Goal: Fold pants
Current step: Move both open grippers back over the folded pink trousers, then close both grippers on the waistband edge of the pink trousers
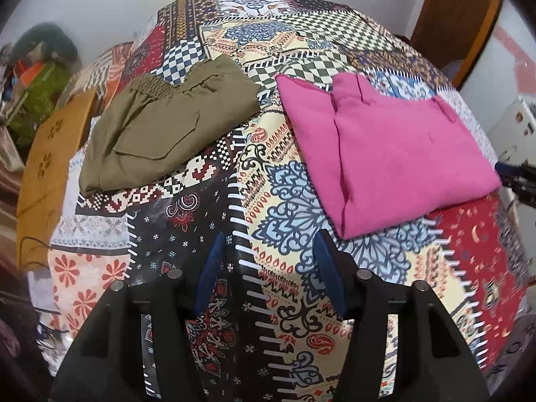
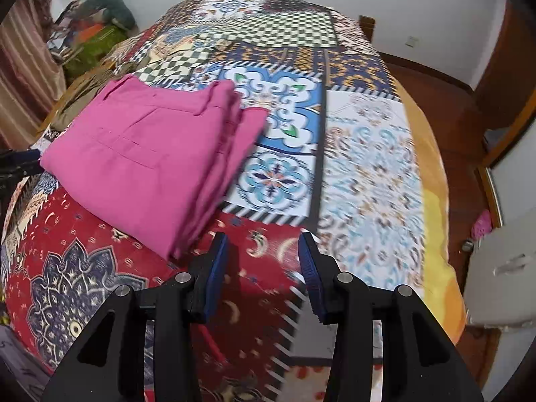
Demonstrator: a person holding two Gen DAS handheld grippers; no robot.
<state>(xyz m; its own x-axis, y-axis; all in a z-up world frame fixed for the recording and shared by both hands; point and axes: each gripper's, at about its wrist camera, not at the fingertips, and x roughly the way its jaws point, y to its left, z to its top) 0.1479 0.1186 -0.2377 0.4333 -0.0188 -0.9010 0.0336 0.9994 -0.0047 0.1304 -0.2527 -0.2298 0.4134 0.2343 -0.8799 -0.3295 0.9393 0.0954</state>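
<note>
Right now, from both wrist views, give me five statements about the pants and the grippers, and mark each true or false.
1. The pink pants lie folded on the patterned bedspread. True.
2. The olive pants are spread out flat at full length. False: they are folded into a compact bundle.
3. The left gripper has nothing between its jaws. True.
4. The right gripper is clamped on the pink pants. False: its jaws are apart and empty, with the pants beside its left finger.
5. The two pairs of pants overlap. False: bare bedspread shows between them.
</note>
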